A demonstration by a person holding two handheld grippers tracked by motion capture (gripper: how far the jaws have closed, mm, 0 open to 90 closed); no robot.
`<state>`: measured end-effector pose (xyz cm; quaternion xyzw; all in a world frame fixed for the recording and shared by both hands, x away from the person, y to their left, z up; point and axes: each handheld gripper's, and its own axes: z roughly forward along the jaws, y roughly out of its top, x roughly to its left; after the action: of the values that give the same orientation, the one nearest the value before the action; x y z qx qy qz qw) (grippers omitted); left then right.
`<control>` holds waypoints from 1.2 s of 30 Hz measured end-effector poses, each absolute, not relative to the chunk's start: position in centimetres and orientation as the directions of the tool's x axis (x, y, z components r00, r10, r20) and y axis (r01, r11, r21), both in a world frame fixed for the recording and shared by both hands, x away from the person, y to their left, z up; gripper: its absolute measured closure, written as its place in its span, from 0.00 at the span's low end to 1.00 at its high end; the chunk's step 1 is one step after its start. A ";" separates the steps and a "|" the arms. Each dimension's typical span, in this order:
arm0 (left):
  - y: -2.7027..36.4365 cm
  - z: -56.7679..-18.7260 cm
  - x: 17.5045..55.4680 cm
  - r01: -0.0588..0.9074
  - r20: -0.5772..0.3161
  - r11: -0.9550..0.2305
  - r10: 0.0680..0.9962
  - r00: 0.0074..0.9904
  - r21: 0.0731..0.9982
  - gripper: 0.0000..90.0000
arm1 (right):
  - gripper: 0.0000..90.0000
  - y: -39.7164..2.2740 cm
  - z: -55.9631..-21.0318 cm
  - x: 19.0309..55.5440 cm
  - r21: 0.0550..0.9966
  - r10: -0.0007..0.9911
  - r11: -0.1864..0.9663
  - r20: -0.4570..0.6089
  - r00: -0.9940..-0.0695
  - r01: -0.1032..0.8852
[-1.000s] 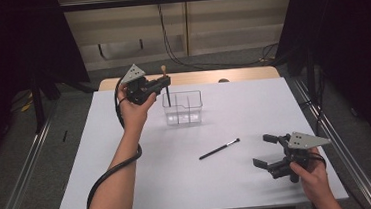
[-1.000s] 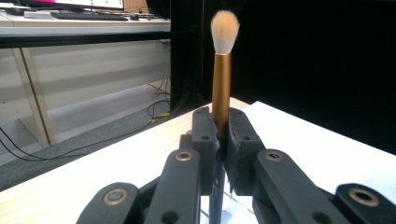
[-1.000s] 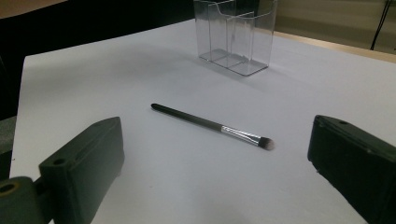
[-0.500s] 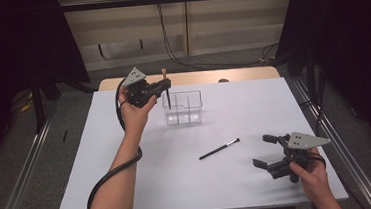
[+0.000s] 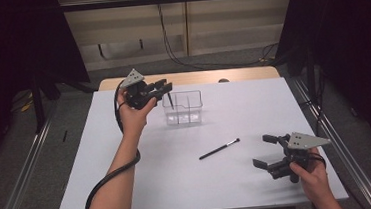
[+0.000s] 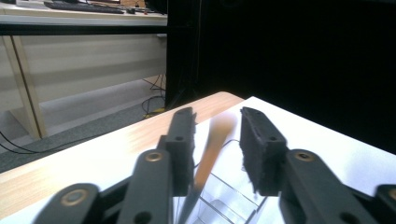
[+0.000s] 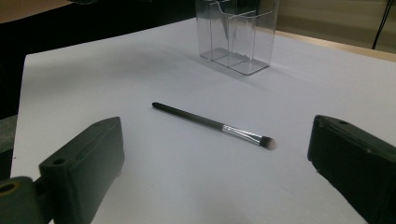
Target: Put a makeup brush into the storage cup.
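A clear divided container (image 5: 182,107) stands at the back middle of the white table. My left gripper (image 5: 164,86) hovers over its left end, jaws open. In the left gripper view a blurred brush (image 6: 210,149) with a tan handle hangs loose between the jaws of the left gripper (image 6: 217,126), its dark end pointing down into the container (image 6: 224,196). From above, that brush (image 5: 170,100) shows as a dark stick in the left compartment. A second black brush (image 5: 219,149) lies flat mid-table. My right gripper (image 5: 261,150) rests open near the front right, facing this brush (image 7: 212,124).
A wooden strip (image 5: 196,77) runs along the table's far edge. Metal rails (image 5: 345,147) flank the table on both sides. In the right gripper view the container (image 7: 238,32) stands well behind the lying brush, with bare table between them.
The left gripper held its brush upright above the container before; its jaws have opened and the brush has dropped lower into the left compartment. The right gripper has not moved.
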<state>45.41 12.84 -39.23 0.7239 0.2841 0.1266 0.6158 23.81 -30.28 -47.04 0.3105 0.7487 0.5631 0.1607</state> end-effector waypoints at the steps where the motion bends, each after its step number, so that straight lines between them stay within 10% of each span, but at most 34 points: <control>1: 12.9 -39.3 45.3 0.263 -0.176 -0.074 0.568 0.804 0.962 0.68 | 0.04 -30.3 -47.0 23.8 0.943 0.646 0.173 0.110 -0.755 0.285; 21: 14.8 -40.1 43.3 0.275 -0.204 -0.041 0.570 0.796 0.960 0.22 | 0.04 -30.0 -47.1 23.8 0.943 0.643 0.179 0.105 -0.758 0.282; 36: 16.1 -41.4 41.5 0.269 -0.208 -0.037 0.536 0.818 0.962 0.06 | 0.04 -29.9 -47.0 23.8 0.943 0.642 0.181 0.102 -0.760 0.280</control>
<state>41.52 16.10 -41.39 0.7124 0.2826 0.1056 0.6336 23.79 -29.93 -47.03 0.3066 0.7515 0.5615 0.1613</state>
